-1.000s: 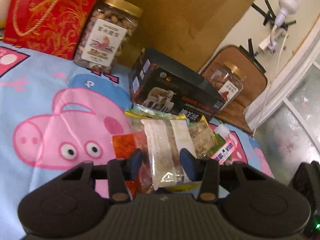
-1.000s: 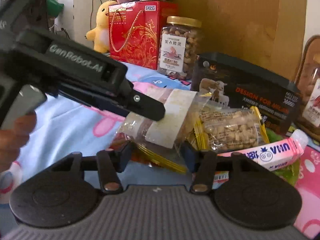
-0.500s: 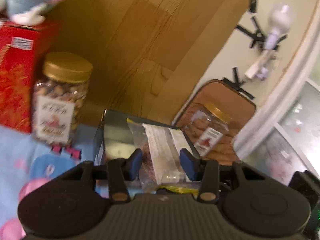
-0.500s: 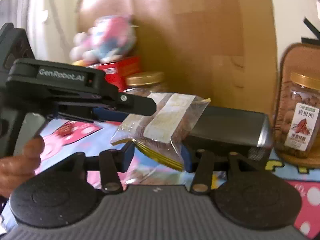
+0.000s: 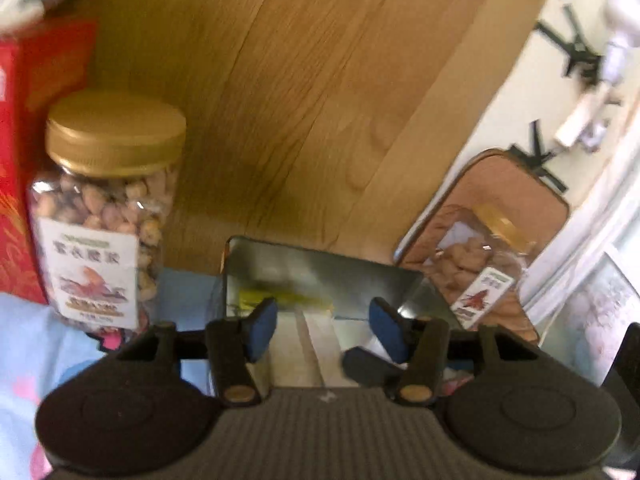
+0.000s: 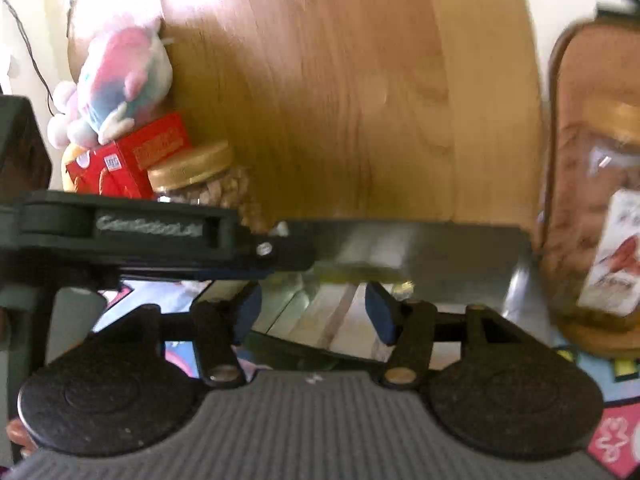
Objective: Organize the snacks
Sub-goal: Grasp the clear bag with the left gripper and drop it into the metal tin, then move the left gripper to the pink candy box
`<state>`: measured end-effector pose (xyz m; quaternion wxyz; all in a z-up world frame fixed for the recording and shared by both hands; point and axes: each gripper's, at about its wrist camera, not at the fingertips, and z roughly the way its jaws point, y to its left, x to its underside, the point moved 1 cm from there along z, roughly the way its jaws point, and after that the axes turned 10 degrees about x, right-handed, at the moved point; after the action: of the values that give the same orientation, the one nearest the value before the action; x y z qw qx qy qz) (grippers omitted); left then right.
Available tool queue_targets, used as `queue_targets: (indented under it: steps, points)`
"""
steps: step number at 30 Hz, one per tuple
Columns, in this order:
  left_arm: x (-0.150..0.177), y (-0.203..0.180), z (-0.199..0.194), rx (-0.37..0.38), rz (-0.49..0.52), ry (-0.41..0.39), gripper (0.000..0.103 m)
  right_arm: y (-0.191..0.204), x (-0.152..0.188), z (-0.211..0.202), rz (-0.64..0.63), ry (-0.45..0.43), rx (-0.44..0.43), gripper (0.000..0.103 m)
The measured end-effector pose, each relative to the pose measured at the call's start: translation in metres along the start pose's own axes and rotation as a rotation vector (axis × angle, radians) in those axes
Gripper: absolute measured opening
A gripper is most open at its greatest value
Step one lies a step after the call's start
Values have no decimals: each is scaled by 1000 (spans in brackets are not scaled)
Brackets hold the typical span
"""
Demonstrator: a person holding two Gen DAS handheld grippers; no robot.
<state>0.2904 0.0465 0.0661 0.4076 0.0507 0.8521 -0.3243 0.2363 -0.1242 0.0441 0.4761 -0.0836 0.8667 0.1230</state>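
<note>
Nearest in the left wrist view, the left gripper point(image 5: 322, 326) is seen with its blue pads point(image 5: 262, 328) spread apart; the clear snack packet point(image 5: 308, 340) lies between them, and no pad can be seen pressing it. The right gripper point(image 6: 312, 308) is likewise parted in the right wrist view, with the same packet point(image 6: 328, 316) beneath and between its fingers. Both views are blurred, so contact with the packet cannot be settled.

The dark box point(image 5: 320, 276) is taken as the landmark. The packet is seen lying over the box's open top, its yellow edge toward the far wall of the box; whether it rests fully inside cannot be told. The step in hand is judged to be the placing of this packet into the box, at or just past release.

Next, both grippers would have to be drawn back and upward clear of the box rim without the packet being dragged out, and another loose snack would have to be sought, none being in view here.

To the left of the box, a gold-lidded nut jar point(image 5: 104, 216) is stood on the blue cloth, with a red gift box point(image 5: 16, 184) beyond it. To the right of the box, a second nut jar point(image 5: 476, 256) is leaned against a brown pad. Behind the box, a wooden board point(image 5: 300, 100) is set upright.
</note>
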Motion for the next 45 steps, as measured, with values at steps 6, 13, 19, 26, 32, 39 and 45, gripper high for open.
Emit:
queue_targets:
  steps: [6,13,19,26,32,39,45]
  points:
    - [33,-8,-56,52,39,-39,54,-17,24,-60,-4,-97,-11,61]
    - [90,-46,-69,155,158,67,54,-60,88,-122,271,-64,47,60]
    - [149,-78,-67,100,302,141,59,-65,100,-135,276,-61,91,55]
    - [181,-84,-48,21,328,223,42,-68,91,-95,237,-16,41,25]
    - [197,-89,-76,70,304,233,68,-68,123,-136,250,56,17,24]
    - [193,-58,-116,196,45,187,80,-66,155,-196,179,17,-57,53]
    - [176,-49,-105,185,-52,179,75,-42,155,-182,-68,53,-24,57]
